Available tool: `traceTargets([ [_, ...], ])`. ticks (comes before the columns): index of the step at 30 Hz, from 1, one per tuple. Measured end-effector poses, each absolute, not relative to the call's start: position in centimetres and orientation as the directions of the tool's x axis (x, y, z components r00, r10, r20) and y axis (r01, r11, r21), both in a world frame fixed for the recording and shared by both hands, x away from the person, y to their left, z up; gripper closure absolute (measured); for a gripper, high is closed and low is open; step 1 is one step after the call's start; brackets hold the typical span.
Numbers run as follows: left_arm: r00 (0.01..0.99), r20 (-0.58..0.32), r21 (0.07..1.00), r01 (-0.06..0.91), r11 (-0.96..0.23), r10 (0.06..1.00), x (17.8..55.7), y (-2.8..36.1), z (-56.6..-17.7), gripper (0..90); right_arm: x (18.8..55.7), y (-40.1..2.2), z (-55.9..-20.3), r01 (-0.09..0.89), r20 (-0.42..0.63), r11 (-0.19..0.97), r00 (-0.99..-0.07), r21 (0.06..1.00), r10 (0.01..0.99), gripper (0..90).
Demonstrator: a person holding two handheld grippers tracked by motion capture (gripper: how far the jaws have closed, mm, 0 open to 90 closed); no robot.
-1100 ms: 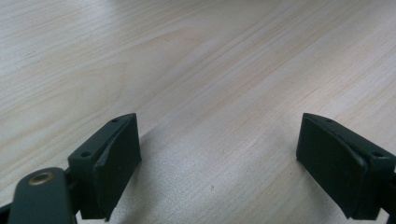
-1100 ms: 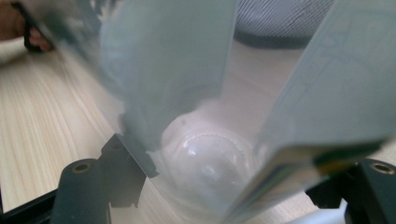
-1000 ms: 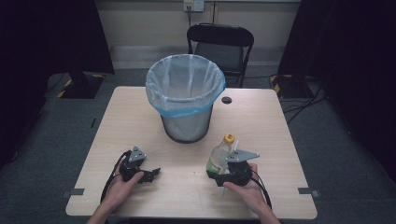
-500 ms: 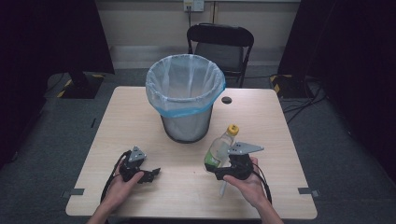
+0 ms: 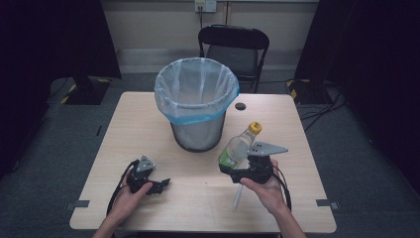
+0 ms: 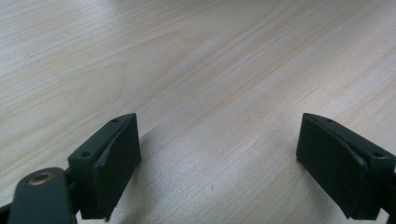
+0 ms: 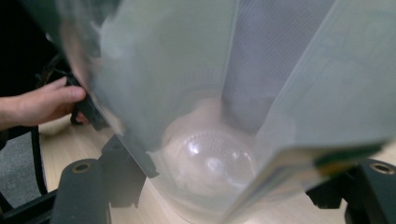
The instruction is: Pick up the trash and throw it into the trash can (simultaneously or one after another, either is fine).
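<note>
A clear plastic bottle (image 5: 238,146) with a yellow cap and a green label is held tilted above the table, cap toward the far right. My right gripper (image 5: 233,171) is shut on its lower body. In the right gripper view the bottle (image 7: 224,107) sits between the black jaws, its clear base toward the camera. My left gripper (image 5: 159,184) rests on the wooden table (image 5: 148,129) near the front left, open, with bare wood (image 6: 219,140) between its fingers. A waste bin (image 5: 196,101) lined with a clear bag with a blue hem stands at mid-table, behind the bottle.
A black chair (image 5: 234,47) stands behind the table's far edge. A round cable hole (image 5: 240,106) lies in the tabletop to the right of the bin. The person's other hand (image 7: 42,105) and its gripper appear at left in the right gripper view.
My right gripper has lifted the bottle off the table, and it now hangs higher beside the bin. The left gripper has stayed where it was.
</note>
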State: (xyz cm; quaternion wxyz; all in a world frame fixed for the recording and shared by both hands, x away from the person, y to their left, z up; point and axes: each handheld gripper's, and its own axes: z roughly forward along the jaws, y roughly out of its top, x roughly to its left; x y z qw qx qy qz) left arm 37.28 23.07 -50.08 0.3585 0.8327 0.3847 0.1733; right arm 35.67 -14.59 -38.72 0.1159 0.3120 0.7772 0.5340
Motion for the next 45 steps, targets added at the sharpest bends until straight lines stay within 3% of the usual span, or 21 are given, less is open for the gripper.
traceTargets([
  [45,0.645,0.012,0.730,0.516,-0.447,0.764,37.3,23.1,-50.1,13.4,38.5,-13.3,-25.4,0.152,0.087,0.088,-0.859,0.984,0.505,28.2],
])
